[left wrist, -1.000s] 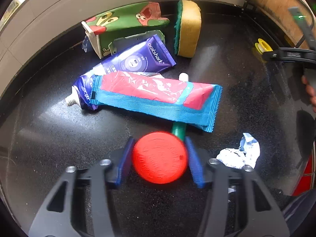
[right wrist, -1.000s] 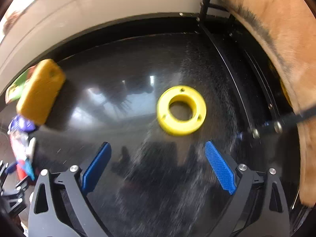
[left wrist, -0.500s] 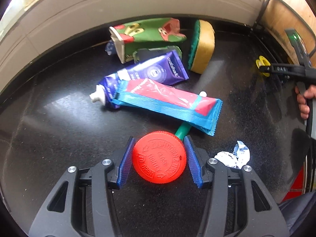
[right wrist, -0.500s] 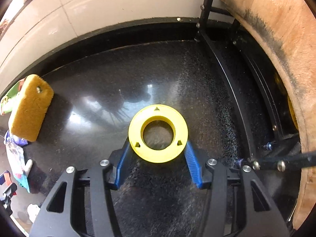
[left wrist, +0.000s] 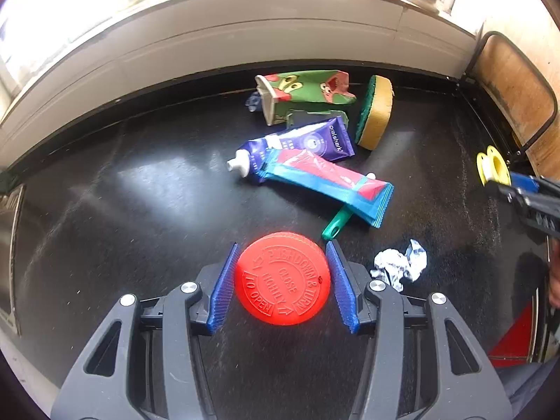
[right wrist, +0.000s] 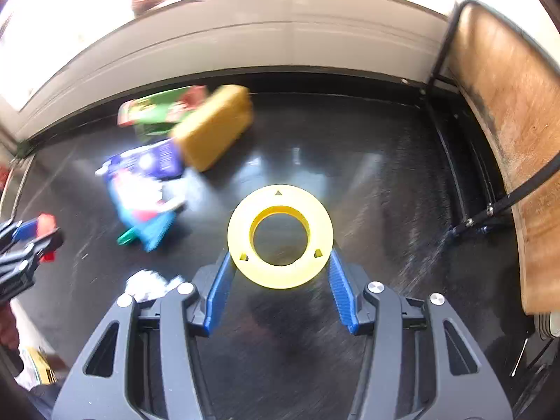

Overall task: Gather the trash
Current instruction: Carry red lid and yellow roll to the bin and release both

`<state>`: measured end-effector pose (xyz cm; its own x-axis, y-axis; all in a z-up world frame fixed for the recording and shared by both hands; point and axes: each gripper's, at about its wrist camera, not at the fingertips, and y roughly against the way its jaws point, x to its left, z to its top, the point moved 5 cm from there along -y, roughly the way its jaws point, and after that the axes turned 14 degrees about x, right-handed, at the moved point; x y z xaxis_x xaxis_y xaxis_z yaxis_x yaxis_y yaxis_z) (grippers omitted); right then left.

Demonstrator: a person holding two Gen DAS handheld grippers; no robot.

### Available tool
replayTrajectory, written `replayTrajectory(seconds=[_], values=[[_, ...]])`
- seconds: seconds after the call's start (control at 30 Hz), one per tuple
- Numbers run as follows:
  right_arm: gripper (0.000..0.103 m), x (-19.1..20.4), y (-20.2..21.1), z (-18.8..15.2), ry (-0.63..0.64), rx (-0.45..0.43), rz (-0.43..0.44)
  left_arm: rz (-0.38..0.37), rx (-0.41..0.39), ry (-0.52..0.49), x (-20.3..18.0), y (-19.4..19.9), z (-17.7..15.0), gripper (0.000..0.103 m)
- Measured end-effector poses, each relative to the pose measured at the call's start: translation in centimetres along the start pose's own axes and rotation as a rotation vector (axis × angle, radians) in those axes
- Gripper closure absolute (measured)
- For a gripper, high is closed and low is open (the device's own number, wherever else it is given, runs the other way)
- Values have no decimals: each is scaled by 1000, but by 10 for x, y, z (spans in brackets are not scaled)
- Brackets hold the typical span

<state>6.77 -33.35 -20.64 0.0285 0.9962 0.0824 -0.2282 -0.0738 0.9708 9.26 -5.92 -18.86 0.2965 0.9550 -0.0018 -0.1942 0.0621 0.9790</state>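
The left gripper (left wrist: 281, 280) clasps a red cap (left wrist: 282, 279) between its blue pads; only its view reads the cap's lettering. The right gripper (right wrist: 279, 269) grips a yellow spool (right wrist: 280, 236). At 12 o'clock on the black surface (left wrist: 140, 210) lie a wrapper (left wrist: 325, 183), toothpaste tube (left wrist: 297, 143), carton (left wrist: 304, 92) and sponge (left wrist: 376, 112); crumpled foil (left wrist: 399, 266) sits at 3. Open room lies at 9 to 10 o'clock; a wooden chair (right wrist: 518, 133) borders the right view.

a yellow sponge (left wrist: 375, 114) stands on edge near a wooden chair (right wrist: 507, 133).
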Motion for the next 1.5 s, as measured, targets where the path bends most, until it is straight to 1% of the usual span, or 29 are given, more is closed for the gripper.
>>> replayTrajectory(seconds=[0.13,0.23,0.4,0.53,0.63,0.73,0.8,0.83,0.93,1.0,1.03,1.1,1.17,1.2,1.23,1.27,1.3,1.33,1.37,1.43,1.5], values=[[52,32,14,-10,51,-13,7,9,-7,20,7,10,-14,53],[52,47,20,-16,71,-18,9,8,-16,31,10,16,-23,53],[52,69,27,-20,104,-31,11,5,-30,47,18,26,-36,53],[52,94,35,-19,153,-47,24,8,-49,92,35,37,-46,53],[52,127,40,-14,215,-58,44,20,-76,153,60,51,-60,53],[52,173,43,-8,295,-59,96,41,-98,233,91,63,-80,53],[52,216,46,-7,378,-65,129,54,-102,294,113,68,-98,53],[52,233,47,-8,410,-66,141,62,-103,337,128,71,-110,53],[52,305,48,-19,551,-52,197,94,-106,449,166,80,-149,53],[52,360,46,-32,653,-28,247,114,-102,542,195,85,-181,53],[51,380,45,-38,684,-17,264,118,-99,578,205,86,-195,53],[52,434,39,-59,777,24,313,135,-90,669,232,87,-231,53],[51,480,33,-79,859,52,336,146,-83,739,252,87,-262,53],[51,501,30,-90,899,68,345,150,-75,786,266,86,-283,53],[51,520,27,-100,934,82,354,155,-70,811,274,85,-295,53],[51,548,22,-117,986,105,365,170,-59,851,287,83,-317,53],[51,563,19,-127,1014,117,369,181,-50,877,296,81,-331,53],[51,587,14,-143,1054,138,376,191,-40,916,308,76,-355,53],[51,602,10,-153,1076,156,381,192,-30,944,318,72,-371,53],[51,632,-3,-174,1115,201,387,181,-6,1009,339,59,-410,53],[51,670,-22,-200,1159,246,374,169,4,1053,356,45,-440,53]])
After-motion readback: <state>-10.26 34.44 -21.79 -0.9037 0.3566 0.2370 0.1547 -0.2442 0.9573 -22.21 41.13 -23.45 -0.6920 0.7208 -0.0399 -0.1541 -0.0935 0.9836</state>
